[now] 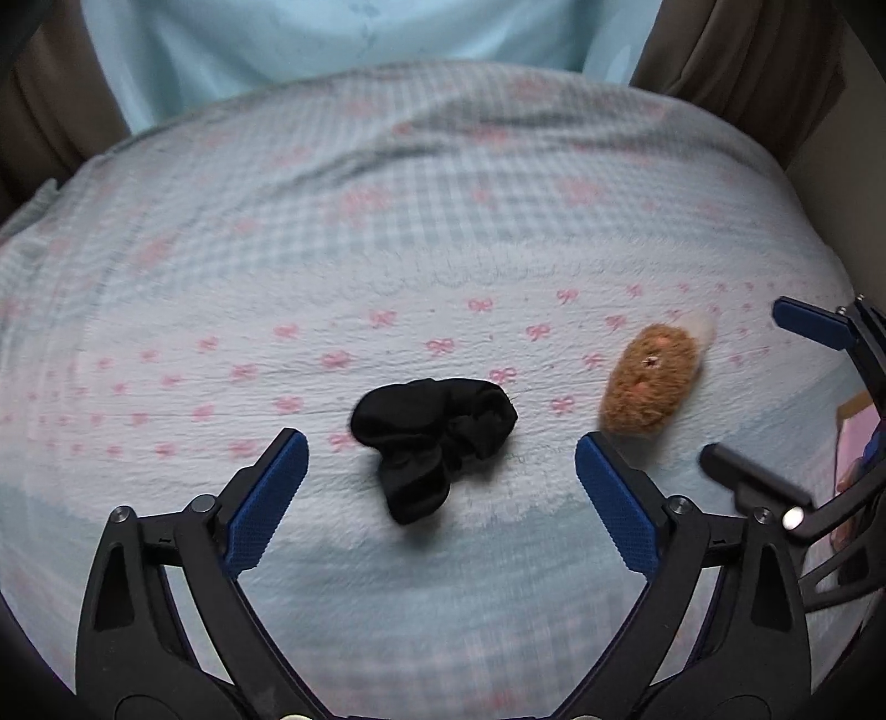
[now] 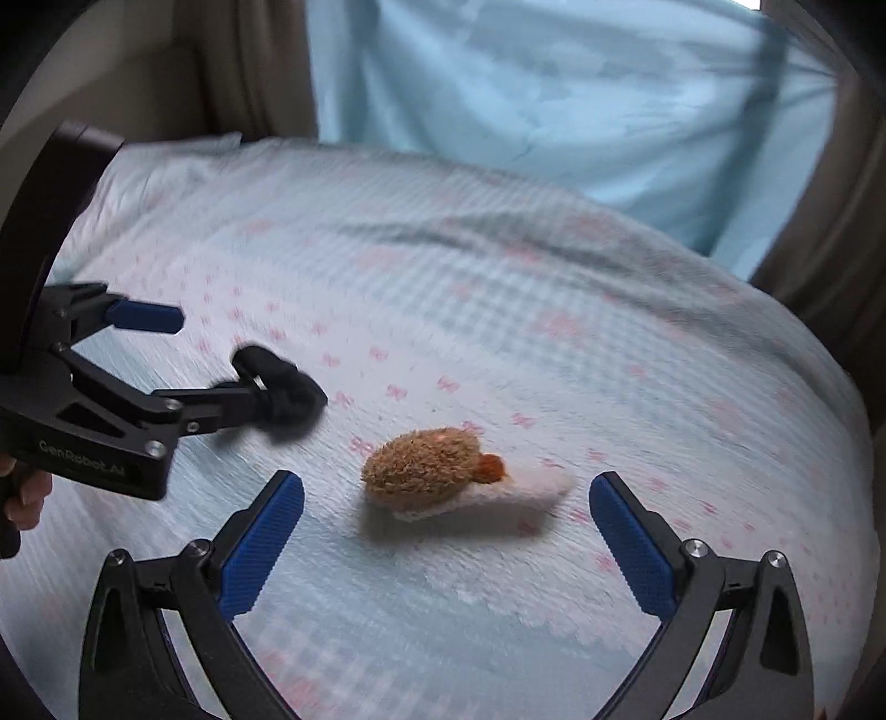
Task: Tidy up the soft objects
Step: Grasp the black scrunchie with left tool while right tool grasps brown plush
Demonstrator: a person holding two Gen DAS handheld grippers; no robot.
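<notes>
- Two soft things lie on the bedspread [image 1: 443,249] — a black sock [image 1: 432,437] and a brown plush [image 1: 650,382].
- Taking the sock as landmark: it is crumpled in a bundle, resting flat on the bedspread, with nothing gripping it.
- The left gripper [image 1: 440,487] hangs just short of the sock, jaws spread wide, its blue pads [image 1: 266,504] flanking the sock's near end without touching it.
- The plush lies to the right of the sock, apart from it, on its side, with a pale pink part [image 2: 531,487] at one end.
- The right gripper [image 2: 446,531] is farther right of the sock, jaws wide apart before the plush — empty, not touching it.
- Beyond the sock, a light blue curtain [image 1: 343,44] hangs behind the bed.
</notes>
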